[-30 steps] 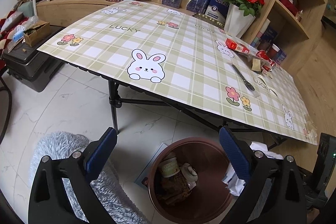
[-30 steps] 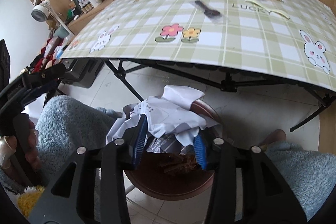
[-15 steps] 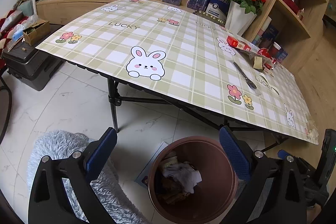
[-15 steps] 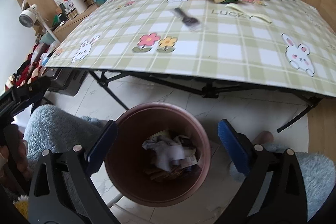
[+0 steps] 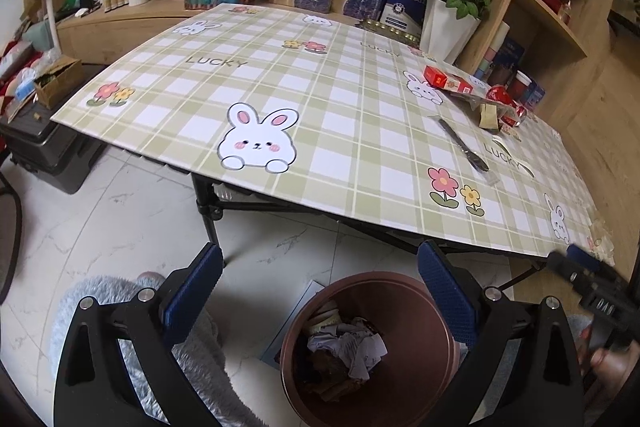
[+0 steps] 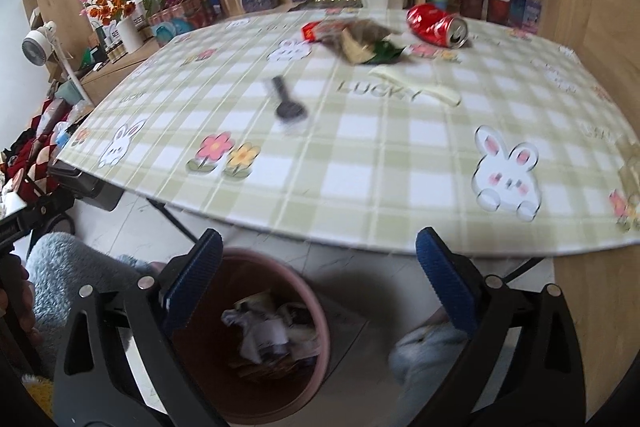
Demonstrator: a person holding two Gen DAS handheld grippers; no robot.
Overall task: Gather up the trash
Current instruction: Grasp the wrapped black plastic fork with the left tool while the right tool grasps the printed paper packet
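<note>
A brown round bin [image 5: 408, 291] [image 6: 316, 311] stands on the floor below the table's near edge, with crumpled white paper [image 5: 356, 349] [image 6: 264, 335] and other scraps inside. My left gripper [image 5: 320, 291] hangs open and empty above the bin's left side. My right gripper [image 6: 318, 267] is open and empty, raised toward the table edge. On the checked tablecloth [image 6: 360, 147] lie a crushed red can [image 6: 438, 26] [image 5: 502, 97], a red packet [image 5: 446, 81] [image 6: 314, 30], crumpled wrappers [image 6: 360, 41], a black plastic spoon [image 6: 286, 103] [image 5: 464, 147] and a pale strip [image 6: 416, 85].
A white vase of red roses [image 5: 448, 23] stands at the table's far right corner. Boxes and flower pots crowd the wooden counter [image 5: 132, 15] behind. Wooden shelves [image 5: 560, 7] rise on the right. A grey fluffy rug [image 5: 116, 307] and black table legs [image 5: 208, 211] flank the bin.
My right gripper opened and let the crumpled white paper fall into the bin. It then lifted away toward the table. The left gripper stayed put.
</note>
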